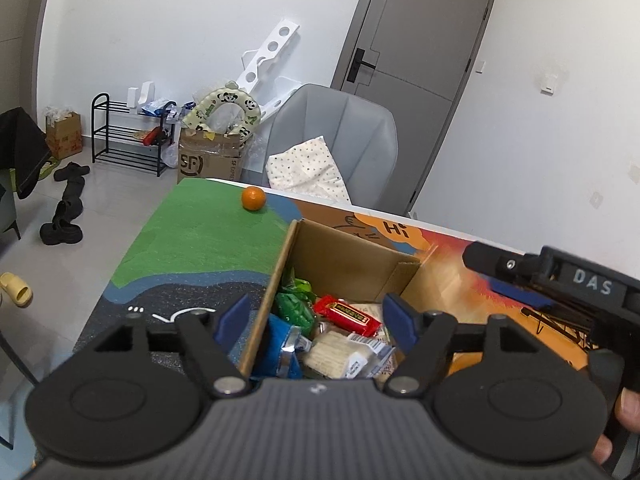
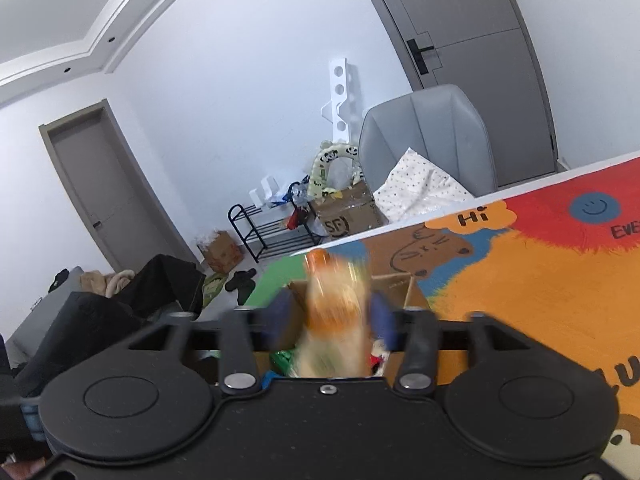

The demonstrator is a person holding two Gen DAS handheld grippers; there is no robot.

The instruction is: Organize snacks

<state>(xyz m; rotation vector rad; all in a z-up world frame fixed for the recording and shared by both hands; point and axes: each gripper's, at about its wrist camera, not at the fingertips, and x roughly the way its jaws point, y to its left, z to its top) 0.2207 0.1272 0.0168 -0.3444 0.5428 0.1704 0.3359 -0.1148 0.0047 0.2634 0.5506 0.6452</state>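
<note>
An open cardboard box point(image 1: 348, 256) stands on the colourful mat and holds several snacks: a red bar point(image 1: 346, 314), green packets point(image 1: 294, 304), a blue packet point(image 1: 280, 340) and white cracker packs point(image 1: 336, 356). My left gripper point(image 1: 318, 322) hangs open just above the box's near end, with nothing between its blue pads. My right gripper point(image 2: 330, 317) is open over the same box point(image 2: 400, 284). A blurred orange-and-yellow snack packet point(image 2: 334, 312) sits loose between its pads, which stand apart from it. In the left wrist view the right gripper point(image 1: 500, 276) reaches in from the right.
An orange point(image 1: 253, 198) lies on the green part of the mat point(image 1: 200, 232) behind the box. A grey chair point(image 1: 340, 136) with a dotted cushion stands at the table's far edge. On the floor beyond are a shoe rack, cardboard boxes and shoes.
</note>
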